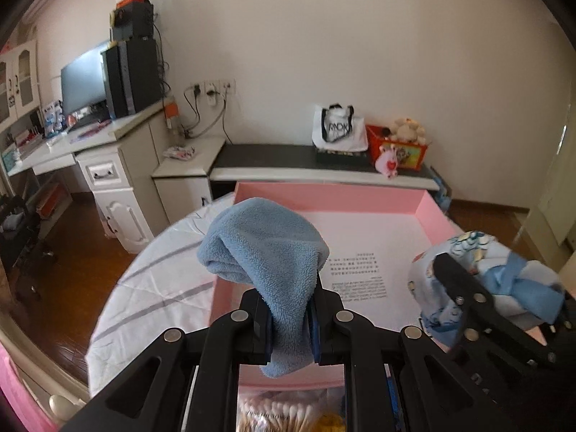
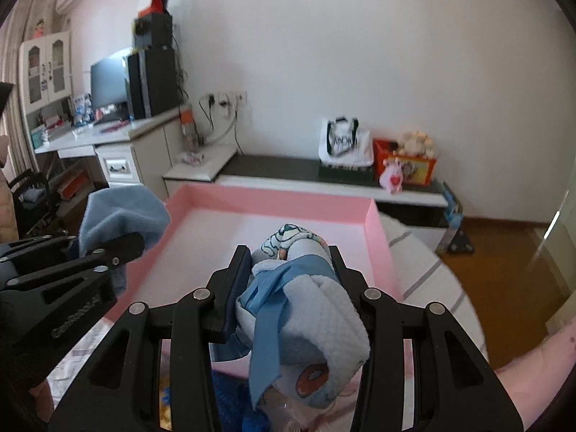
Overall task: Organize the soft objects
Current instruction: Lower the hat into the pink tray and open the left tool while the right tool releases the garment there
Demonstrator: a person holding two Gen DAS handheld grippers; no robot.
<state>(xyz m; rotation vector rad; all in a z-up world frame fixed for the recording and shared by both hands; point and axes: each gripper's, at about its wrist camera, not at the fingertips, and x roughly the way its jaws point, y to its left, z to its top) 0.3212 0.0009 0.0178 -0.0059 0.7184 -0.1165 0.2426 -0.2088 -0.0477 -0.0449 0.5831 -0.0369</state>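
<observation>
A: Item nearest the lens?
B: Left gripper (image 1: 289, 318), jaws pressed nearly together, pinching a plain blue fleece cloth (image 1: 264, 248) by its lower fold so the bulk domes above the fingers, clear of the bed.

A: Largest item?
B: Pink box (image 1: 437, 212), open and shallow, on the striped bedsheet (image 1: 162, 280). It appears to be the destination: both loads hang above it.

A: Next?
B: Right gripper (image 2: 289, 288), jaws part-spread, clamping a rolled patterned bundle (image 2: 309, 320) across its girth, which likely keeps the roll from unwinding.
</observation>
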